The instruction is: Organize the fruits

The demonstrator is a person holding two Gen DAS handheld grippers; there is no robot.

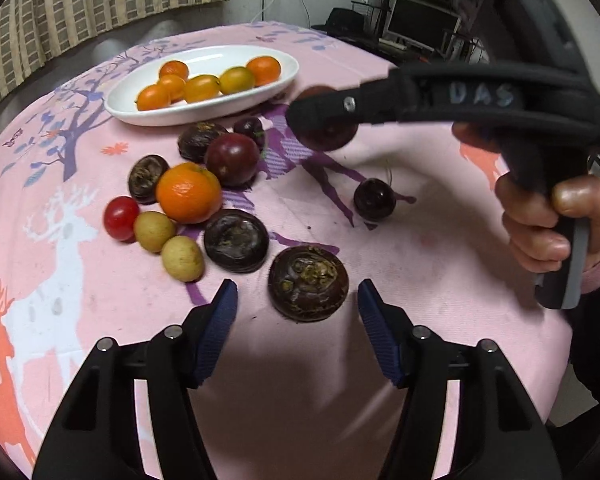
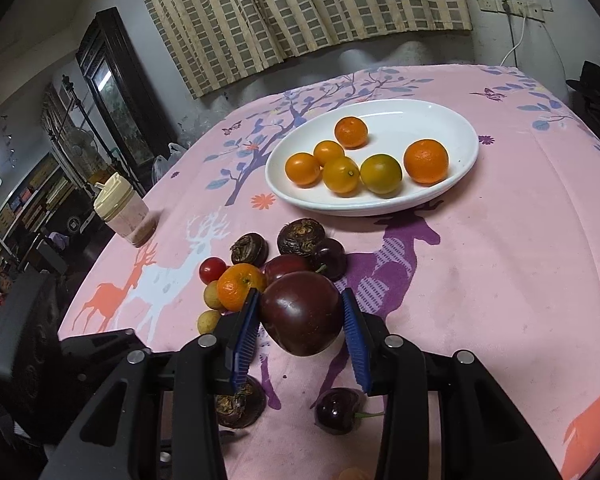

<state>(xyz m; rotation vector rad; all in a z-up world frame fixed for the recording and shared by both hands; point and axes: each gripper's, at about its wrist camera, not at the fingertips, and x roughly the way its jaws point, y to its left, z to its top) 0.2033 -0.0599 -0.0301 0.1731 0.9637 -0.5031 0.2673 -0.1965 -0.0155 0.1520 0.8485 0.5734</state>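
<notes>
Right gripper clamps a smooth, dark-red plum above the pink tablecloth. Left gripper gapes, a rough brown water chestnut untouched between its ribbed blue pads.

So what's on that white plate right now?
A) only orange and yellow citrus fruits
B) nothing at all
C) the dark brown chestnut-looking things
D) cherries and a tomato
A: the white plate holds six small citrus fruits, orange to yellow-green, while all the dark fruits and the cherry tomato lie on the pink tablecloth.
</notes>
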